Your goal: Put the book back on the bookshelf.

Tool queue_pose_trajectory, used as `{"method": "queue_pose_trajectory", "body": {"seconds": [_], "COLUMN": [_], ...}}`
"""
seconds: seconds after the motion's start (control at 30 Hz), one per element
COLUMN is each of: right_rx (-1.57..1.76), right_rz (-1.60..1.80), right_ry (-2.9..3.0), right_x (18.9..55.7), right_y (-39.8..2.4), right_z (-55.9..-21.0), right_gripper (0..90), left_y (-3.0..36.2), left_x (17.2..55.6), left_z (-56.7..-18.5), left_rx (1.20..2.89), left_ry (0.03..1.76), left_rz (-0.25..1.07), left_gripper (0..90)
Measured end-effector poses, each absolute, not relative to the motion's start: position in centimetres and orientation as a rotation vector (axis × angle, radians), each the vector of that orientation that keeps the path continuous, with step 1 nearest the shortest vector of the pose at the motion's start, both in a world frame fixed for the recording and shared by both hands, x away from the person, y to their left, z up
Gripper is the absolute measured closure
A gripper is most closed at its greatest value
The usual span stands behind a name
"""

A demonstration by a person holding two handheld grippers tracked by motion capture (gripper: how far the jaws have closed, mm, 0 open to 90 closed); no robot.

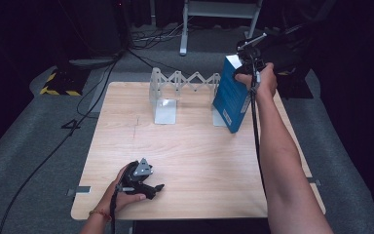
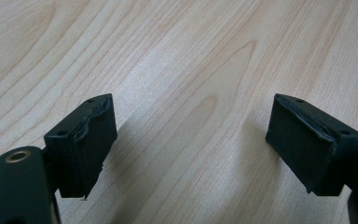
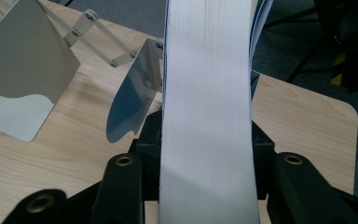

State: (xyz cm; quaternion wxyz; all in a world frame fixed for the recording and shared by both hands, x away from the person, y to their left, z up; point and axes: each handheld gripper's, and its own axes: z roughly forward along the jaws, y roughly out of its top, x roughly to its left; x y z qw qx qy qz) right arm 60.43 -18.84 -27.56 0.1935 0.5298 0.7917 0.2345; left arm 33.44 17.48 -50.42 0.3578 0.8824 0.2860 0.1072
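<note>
blue-covered book (image 1: 232, 95) is clamped between the jaws of the right gripper (image 1: 250, 62) at the far right of the wooden table (image 1: 185, 156); it is tilted, its lower corner near or on the table just beside the right plate (image 3: 133, 102) of the white expandable bookend rack (image 1: 185, 83); whether the corner really touches the wood i cannot tell; the left gripper (image 1: 148, 187) rests at the near edge of the table with its jaws standing apart and nothing between them.

risks, as i judge them: the grip is only on the upper part of the book, so the heavy lower part could swing or slip out of the pads if the hand turns fast; the leaning book could also push the light rack and slide it, or the loose pages could catch on the plate edge.

the high view gives the whole layout, the tilt of the book and the distance between both hands; the right gripper view shows close the white page edges (image 3: 207, 116) pressed between the pads, and the zigzag arms (image 3: 98, 35) of the rack; the left gripper view shows the two empty black pads (image 2: 86, 144) over bare wood grain.
</note>
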Motion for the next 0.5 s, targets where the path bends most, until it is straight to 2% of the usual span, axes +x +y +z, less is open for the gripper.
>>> {"method": "queue_pose_trajectory", "body": {"seconds": [0.5], "right_rx": [1.448], "right_rz": [0.743], "right_ry": [2.209], "right_x": [59.3], "right_y": [-20.0], "right_z": [-28.6], "right_gripper": [58.7], "left_y": [17.5], "left_x": [33.4], "left_z": [-50.4], "left_rx": [2.28], "left_ry": [0.737], "left_rz": [0.269], "left_gripper": [16.4]}}
